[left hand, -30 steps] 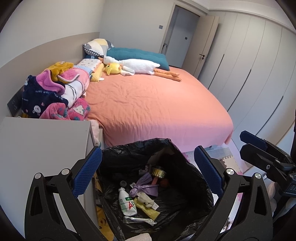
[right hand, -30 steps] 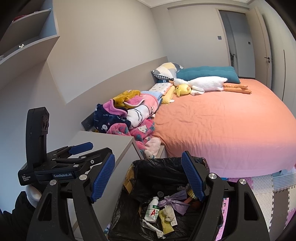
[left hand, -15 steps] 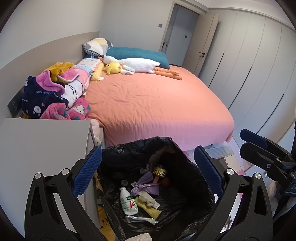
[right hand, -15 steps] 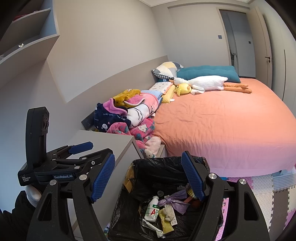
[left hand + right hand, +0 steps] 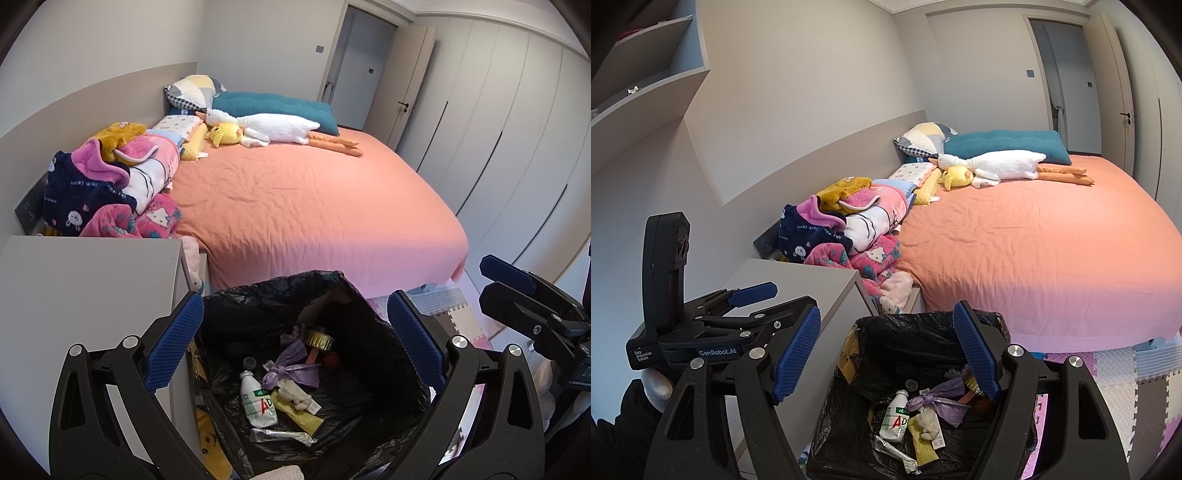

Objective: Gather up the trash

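A bin lined with a black bag [image 5: 273, 291] stands on the floor between the bed and a grey bedside cabinet. Inside lie a small white bottle with a green label [image 5: 256, 400], a knotted purple bag [image 5: 291, 369], a yellow wrapper [image 5: 295, 415], a silver wrapper [image 5: 280, 435] and a gold-rimmed lid [image 5: 317, 338]. My left gripper [image 5: 293, 341] hangs open above the bin mouth with nothing between its blue pads. In the right wrist view, my right gripper [image 5: 886, 354] is also open and empty over the bin bag [image 5: 916, 325], with the bottle [image 5: 895, 421] below and the left gripper [image 5: 713, 325] beside it.
The grey bedside cabinet [image 5: 85, 288] stands close on the bin's left. Behind is a bed with an orange sheet [image 5: 314, 206], a pile of pink and navy clothes [image 5: 110, 192] and a white plush goose [image 5: 280, 127]. Foam floor mats [image 5: 1123, 380] lie to the right, and wardrobe doors [image 5: 509, 129] stand beyond the bed.
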### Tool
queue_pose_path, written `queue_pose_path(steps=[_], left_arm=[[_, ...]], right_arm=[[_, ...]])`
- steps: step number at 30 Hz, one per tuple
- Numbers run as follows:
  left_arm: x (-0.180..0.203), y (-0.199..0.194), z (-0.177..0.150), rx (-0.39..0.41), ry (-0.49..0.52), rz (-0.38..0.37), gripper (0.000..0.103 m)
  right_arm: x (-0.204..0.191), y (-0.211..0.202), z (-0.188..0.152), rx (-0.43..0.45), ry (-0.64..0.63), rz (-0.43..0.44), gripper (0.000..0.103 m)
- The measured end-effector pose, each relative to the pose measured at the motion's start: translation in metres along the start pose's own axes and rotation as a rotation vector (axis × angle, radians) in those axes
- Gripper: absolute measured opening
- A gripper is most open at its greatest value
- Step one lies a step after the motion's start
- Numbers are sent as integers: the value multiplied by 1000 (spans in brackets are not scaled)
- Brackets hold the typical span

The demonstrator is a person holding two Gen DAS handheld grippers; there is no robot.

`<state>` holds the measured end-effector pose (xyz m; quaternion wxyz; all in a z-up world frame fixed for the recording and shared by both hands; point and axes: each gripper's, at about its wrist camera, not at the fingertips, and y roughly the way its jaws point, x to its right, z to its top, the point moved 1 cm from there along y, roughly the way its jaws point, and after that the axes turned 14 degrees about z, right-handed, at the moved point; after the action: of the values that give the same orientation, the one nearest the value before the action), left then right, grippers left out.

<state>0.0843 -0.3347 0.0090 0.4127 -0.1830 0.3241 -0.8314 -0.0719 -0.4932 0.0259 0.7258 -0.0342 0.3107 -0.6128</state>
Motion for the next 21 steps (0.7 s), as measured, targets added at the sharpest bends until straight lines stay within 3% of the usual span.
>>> queue_pose_path(steps=[21], left_arm=[[1, 1, -3, 5, 55, 7, 96]], right_arm=[[-2, 1, 0, -3, 0, -1, 75]])
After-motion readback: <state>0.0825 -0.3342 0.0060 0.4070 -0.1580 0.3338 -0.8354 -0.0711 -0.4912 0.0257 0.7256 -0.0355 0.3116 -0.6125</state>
